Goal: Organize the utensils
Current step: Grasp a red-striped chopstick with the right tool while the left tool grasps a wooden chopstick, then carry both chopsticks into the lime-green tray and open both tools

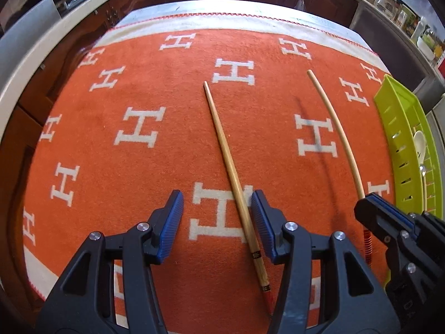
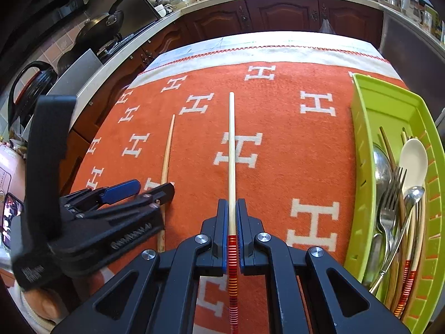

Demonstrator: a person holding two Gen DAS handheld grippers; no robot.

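left wrist view: the left gripper (image 1: 217, 217) hangs low over the orange blanket (image 1: 144, 161) on the tabletop, jaws spread wide around the wooden chopstick (image 1: 230, 167), which lies loose beside the right-hand pad, probably lined up for a pinch. the only writing is the blanket's repeated white "h" pattern.

right wrist view: the right gripper (image 2: 233, 217) has its jaws closed tight on the pale chopstick (image 2: 231, 150), just above its red-striped end, likely so it can be carried to the green tray (image 2: 361, 128), where spoons and a fork already lie. lettering on the left gripper is unreadable.
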